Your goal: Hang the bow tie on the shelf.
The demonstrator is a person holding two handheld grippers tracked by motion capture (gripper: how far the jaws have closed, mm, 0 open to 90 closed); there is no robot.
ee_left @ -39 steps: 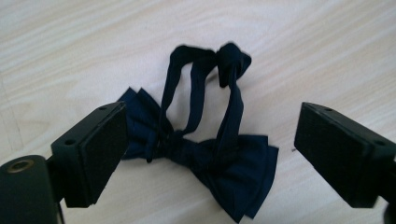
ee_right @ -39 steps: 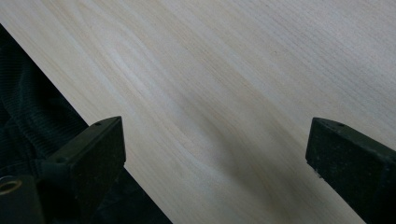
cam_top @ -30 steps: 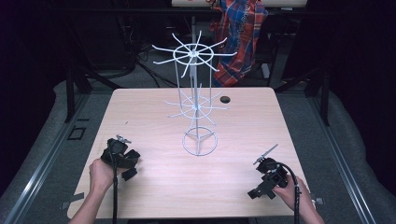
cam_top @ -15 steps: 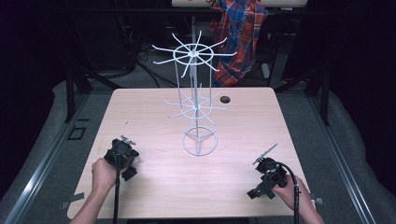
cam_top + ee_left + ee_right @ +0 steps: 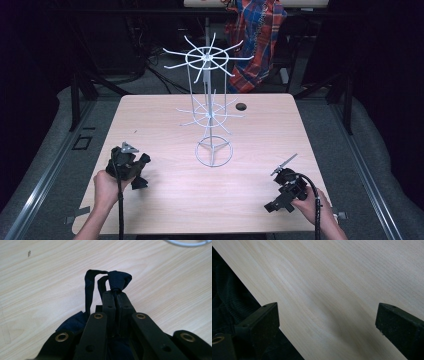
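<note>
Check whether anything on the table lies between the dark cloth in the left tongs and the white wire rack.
Nothing visible does. The left tongs are shut on the dark cloth, and the light wooden table lies bare from there to the ring base of the white wire rack. The right tongs sit apart, near the table's front right.

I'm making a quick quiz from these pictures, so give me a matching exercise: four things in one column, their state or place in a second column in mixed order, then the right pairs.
Things:
1. left gripper
2. right gripper
3. white wire rack
4. dark fabric strap

States or places:
A. stands upright near the middle of the table
B. jaws wide apart over bare wood
C. pinched at its knotted end, loops trailing on the table
D. jaws closed together on cloth

Pairs: 1-D, 2-B, 3-A, 4-C
</note>
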